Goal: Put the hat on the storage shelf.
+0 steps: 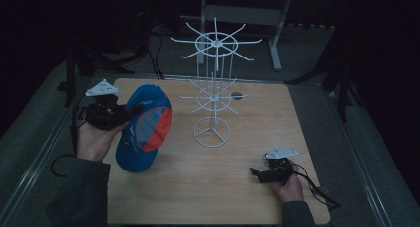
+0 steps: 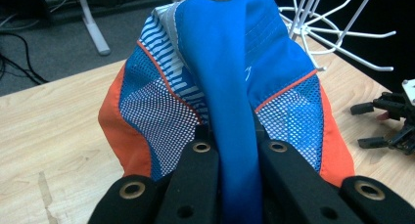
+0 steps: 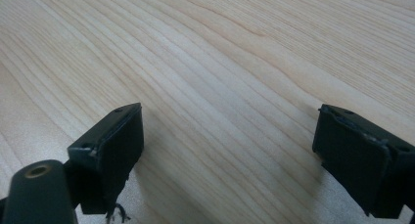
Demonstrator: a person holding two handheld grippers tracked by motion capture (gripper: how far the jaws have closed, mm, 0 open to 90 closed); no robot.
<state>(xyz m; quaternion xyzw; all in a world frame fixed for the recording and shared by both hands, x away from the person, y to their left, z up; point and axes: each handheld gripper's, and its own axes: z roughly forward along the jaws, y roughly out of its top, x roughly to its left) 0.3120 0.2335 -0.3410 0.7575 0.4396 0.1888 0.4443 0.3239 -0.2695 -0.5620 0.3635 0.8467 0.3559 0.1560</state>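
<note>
Closest to us, the left gripper [image 2: 230,150] pinches the blue cap [image 1: 143,128] by a fold, held above the counter [image 1: 237,187] at its left. We note the white rack [image 1: 214,88] stands to the cap's right, the left gripper nearer it; the right gripper [image 1: 257,173] rests spread on the counter.

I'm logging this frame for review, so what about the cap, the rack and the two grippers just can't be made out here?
- Cap: lettering too small in the high view; brim cut off in the left gripper view.
- Left gripper: jaw pads buried in cap fabric.
- White wire rack: hook tips too thin and dim in the high view.
- Right gripper: its body lies below the frame edge.
</note>
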